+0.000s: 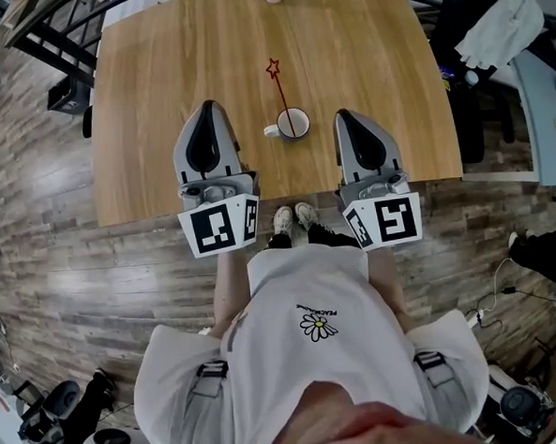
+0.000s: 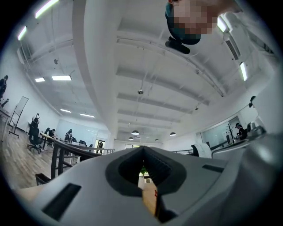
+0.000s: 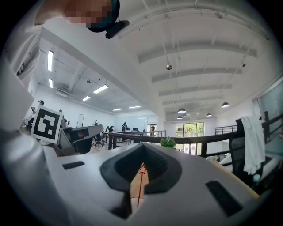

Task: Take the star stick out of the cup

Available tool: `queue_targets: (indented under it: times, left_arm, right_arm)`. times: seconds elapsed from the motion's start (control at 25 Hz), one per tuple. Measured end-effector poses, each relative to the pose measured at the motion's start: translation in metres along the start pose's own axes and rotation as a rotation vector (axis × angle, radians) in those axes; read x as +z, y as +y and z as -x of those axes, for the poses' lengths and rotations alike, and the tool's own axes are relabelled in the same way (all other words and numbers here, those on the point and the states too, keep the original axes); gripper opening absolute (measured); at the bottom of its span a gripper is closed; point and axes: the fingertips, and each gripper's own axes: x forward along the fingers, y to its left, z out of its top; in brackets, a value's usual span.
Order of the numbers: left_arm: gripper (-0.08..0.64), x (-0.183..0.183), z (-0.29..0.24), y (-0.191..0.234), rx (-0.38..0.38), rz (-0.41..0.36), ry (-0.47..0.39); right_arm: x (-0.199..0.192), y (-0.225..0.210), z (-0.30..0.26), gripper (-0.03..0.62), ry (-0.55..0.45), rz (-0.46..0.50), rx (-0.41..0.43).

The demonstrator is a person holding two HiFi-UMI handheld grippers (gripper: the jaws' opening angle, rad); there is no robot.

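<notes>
The job has not begun: the star stick leans in the cup on the worktop, between the left gripper and right gripper, whose closed, empty fingers must open and reach it.

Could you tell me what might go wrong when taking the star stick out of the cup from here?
1. The star stick is thin and leans in the cup; pulling it sideways may tip the small cup.
2. The right gripper and left gripper are both shut; pushing in without opening could knock the stick or cup.
</notes>
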Motion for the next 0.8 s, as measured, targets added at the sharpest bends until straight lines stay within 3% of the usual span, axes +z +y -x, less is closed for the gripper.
queue_targets:
  times: [0.36, 0.56, 0.68, 0.8]
  left_arm:
    - [0.015, 0.008, -0.012, 0.003, 0.079, 0.007, -0.025]
    - [0.015, 0.010, -0.017, -0.004, 0.072, -0.013, -0.021]
    - [0.015, 0.005, -0.017, -0.009, 0.065, -0.025, -0.011]
    - [0.015, 0.001, -0.022, -0.008, 0.067, -0.028, -0.008]
  right_arm:
    - [0.003, -0.014, -0.011, 0.006, -0.040, 0.025, 0.061]
    - [0.006, -0.019, -0.015, 0.006, -0.048, 0.014, 0.072]
    - [-0.003, -0.011, -0.021, 0.008, -0.011, 0.006, 0.138]
    - [-0.026, 0.003, -0.034, 0.006, 0.100, -0.025, 0.253]
